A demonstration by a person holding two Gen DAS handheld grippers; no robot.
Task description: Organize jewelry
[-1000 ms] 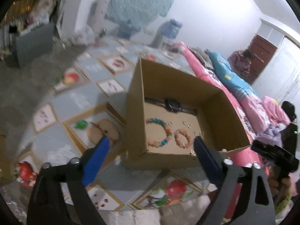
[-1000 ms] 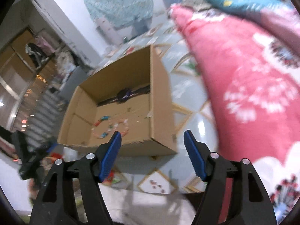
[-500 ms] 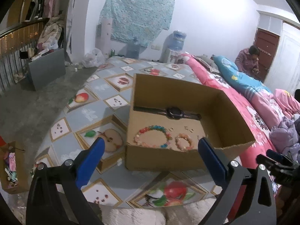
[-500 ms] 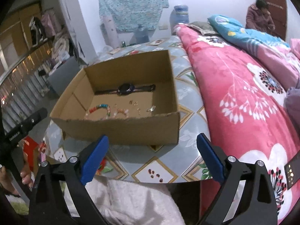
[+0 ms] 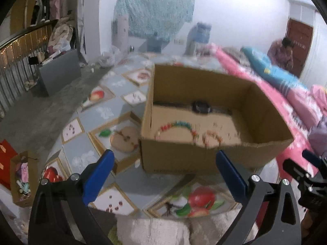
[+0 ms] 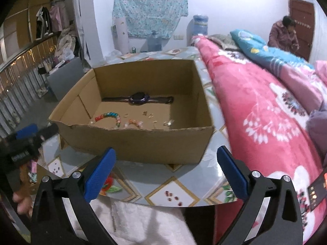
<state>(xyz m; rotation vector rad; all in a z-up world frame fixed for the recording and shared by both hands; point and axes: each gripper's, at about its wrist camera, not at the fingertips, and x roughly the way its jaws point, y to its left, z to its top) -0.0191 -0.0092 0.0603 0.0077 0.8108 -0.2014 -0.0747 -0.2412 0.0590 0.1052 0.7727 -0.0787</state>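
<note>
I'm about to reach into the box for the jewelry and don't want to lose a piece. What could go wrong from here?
The small earrings lie loose on the box floor and look hard to pinch; they could slip out of the open right gripper. The two bracelets sit right behind the high, torn front wall, so fingers coming in low may catch the cardboard. The watch lies against the back wall, leaving little room.

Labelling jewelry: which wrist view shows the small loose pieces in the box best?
Right wrist. The small loose pieces are sharp there, scattered on the cardboard box floor right of the bracelets, in front of the watch. The left wrist view is motion-blurred; they are faint specks.
</note>
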